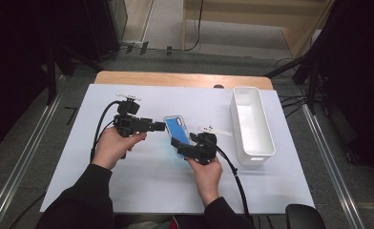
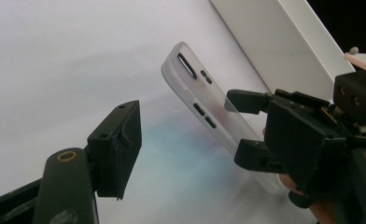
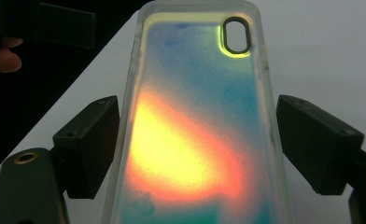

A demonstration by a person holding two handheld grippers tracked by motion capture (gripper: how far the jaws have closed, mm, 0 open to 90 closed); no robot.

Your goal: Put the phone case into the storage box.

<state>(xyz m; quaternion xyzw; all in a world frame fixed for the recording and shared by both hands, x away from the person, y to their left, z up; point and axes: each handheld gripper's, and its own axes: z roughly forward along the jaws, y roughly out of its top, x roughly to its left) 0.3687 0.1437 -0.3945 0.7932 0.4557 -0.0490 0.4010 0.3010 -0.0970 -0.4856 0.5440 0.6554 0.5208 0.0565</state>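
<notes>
Forearms: two dark sleeves entered the high view from its bottom edge, each hand carrying a gripper.
Right gripper (image 1: 181,147): jaws stood wide on either side of the phone case (image 1: 177,132); the left jaw lay against the case's edge, the right jaw showed a small gap in the right gripper view — whether the pads pressed could not be told.
Phone case, position: lifted off the white sheet (image 1: 142,181) near the table's middle, between the two grippers, left of the white bin (image 1: 266,138).
Phone case, look: translucent frosted rim, rounded corners, oval black-ringed camera cut-out (image 3: 237,35) at one top corner, slots along one side (image 2: 203,114).
Phone case, colour: blue back in the high view; seen close — blue fading into a yellow-orange patch, green toward the bottom.
Left gripper (image 1: 162,126): pointed at the case's upper end, nothing between its jaws; how wide they stood could not be told.
</notes>
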